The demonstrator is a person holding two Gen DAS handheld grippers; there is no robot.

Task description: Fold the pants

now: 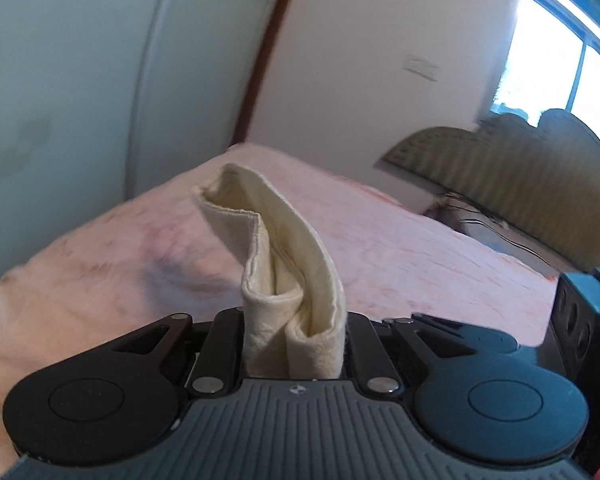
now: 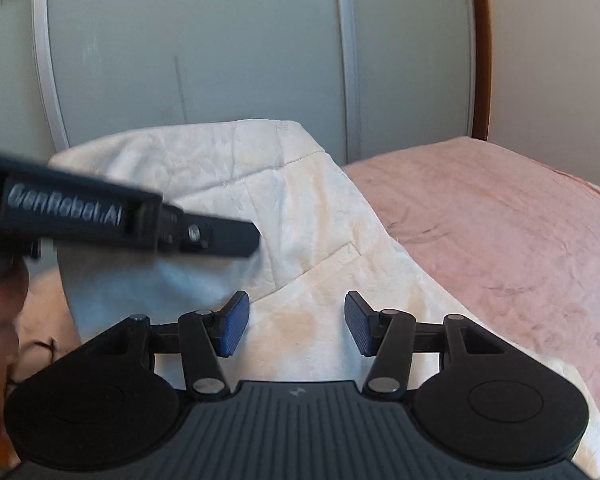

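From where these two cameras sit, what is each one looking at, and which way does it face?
Left wrist: sits on the left gripper, facing along its fingers, which clamp the cream pants, across the pink bed toward a window.
Right wrist: sits on the right gripper, jaws apart over the pants, facing wardrobe doors; the left gripper crosses in.
Shared: pants, bed, left gripper.

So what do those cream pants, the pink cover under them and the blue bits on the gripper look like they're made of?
The pants look like a matte woven cotton or linen: fine crinkles, stitched seams, a turned hem. The bed cover seems a soft, slightly fuzzy knit or fleece, dull pink, hard to tell exactly. The blue pads on the right gripper look like ribbed rubber.
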